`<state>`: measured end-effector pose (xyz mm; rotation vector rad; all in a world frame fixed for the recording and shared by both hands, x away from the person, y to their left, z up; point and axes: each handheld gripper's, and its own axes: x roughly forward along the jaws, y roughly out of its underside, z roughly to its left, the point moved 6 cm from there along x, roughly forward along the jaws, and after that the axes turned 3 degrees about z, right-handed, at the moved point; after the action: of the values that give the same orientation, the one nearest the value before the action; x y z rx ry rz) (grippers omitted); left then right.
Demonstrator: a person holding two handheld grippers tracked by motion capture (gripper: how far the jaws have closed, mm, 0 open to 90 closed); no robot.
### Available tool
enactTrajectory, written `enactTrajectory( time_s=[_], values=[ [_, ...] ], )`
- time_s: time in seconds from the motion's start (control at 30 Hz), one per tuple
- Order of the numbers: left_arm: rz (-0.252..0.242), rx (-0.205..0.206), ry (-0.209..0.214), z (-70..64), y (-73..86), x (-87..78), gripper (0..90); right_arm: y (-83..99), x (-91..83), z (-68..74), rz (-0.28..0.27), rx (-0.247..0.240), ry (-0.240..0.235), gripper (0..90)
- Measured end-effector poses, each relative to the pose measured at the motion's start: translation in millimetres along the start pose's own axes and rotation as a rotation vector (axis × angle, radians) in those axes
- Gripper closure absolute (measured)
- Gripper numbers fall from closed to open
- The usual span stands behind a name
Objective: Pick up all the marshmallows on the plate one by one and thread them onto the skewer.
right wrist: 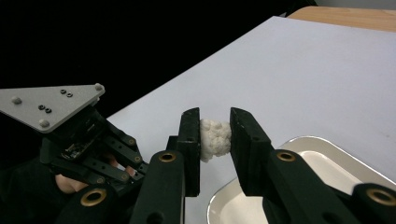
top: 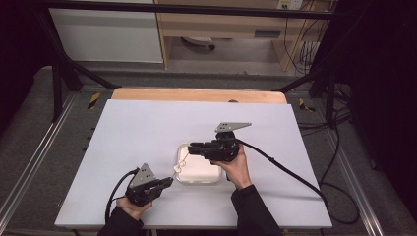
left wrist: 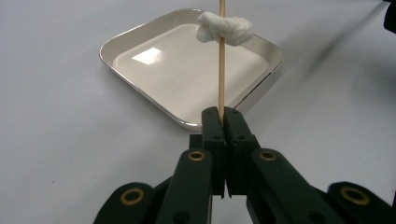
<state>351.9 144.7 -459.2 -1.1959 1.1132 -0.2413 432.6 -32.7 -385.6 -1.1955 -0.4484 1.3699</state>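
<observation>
Wooden skewer (left wrist: 221, 56) clamped in left tool (left wrist: 223, 116); right tool (right wrist: 215, 135) pinches its white lump (right wrist: 214, 138) above tray rim (left wrist: 187, 122).

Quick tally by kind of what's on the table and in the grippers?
Tray: 1
Skewer: 1, in the left gripper
White lump: 1, on the skewer, between the right gripper jaws
Grippers: 2
Total: 5
</observation>
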Motion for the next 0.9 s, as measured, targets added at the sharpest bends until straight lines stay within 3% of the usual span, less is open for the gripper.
enactTrajectory(
  time_s=[0.53, 0.9],
  values=[
    [-0.008, -0.014, -0.013, -2.4, 0.9, 0.0, 88.7, 3.4, 4.3, 8.1, -0.027, 0.027, -0.056, 78.6],
    [0.009, 0.004, -0.031, -3.7, 1.2, 1.1, 88.8, 7.9, 6.4, 10.7, -0.014, 0.013, -0.052, 80.2]
  ],
)
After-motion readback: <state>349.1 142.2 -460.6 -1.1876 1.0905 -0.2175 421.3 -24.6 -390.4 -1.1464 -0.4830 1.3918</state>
